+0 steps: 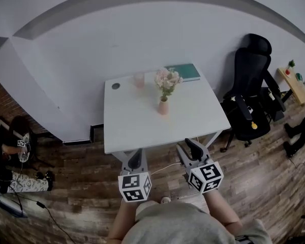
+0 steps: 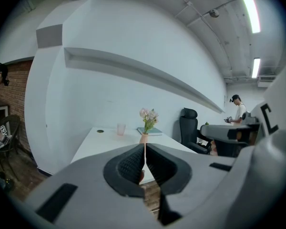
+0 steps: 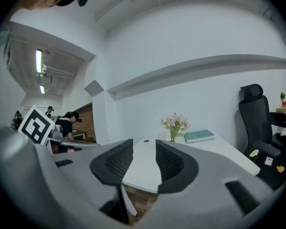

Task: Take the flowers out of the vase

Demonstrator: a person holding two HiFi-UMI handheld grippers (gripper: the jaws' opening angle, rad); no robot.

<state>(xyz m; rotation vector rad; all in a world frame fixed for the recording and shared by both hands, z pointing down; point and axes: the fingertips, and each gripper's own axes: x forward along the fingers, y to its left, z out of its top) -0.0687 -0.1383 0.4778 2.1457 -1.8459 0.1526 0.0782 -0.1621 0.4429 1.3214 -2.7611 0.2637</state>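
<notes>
The flowers, just above centre in the head view, stand in a small pink vase on the white table. They are probably light and crushable, so pinch the stems low and steady the vase. At lower centre, well apart from them, the left gripper is closed and empty, and the right gripper is parted and empty.

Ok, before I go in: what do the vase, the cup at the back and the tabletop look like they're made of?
Vase: probably ceramic, opaque pale pink with a matte look and no glare.
Cup: pink-tinted glass or plastic, since it looks faint and see-through; too small to tell which.
Tabletop: smooth white laminate or painted board, judging by its flat, even, grainless surface.
</notes>
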